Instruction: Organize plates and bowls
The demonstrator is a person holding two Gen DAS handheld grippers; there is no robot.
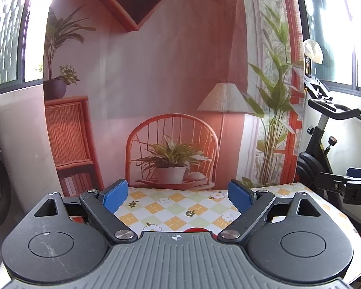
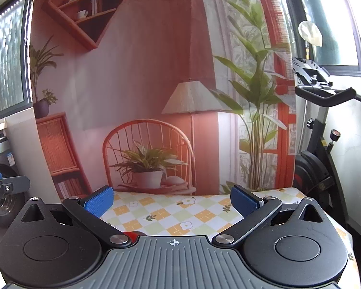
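While raised above tablecloth (image 1: 180, 207), 2 tools (image 1: 178, 196) (image 2: 172, 201) gape empty.

your left gripper (image 1: 178, 198) is level, blue pads (image 1: 114, 197) spread wide, gripping nothing; your right gripper (image 2: 172, 201) matches, jaws apart, empty

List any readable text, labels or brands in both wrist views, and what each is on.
"DA", cut off by the frame edge: white letters on the black exercise bike frame, left wrist view.
Blue sticker on the washing machine: too small to read.
Book spines on the printed backdrop: blurred, unreadable.
Nothing else legible.
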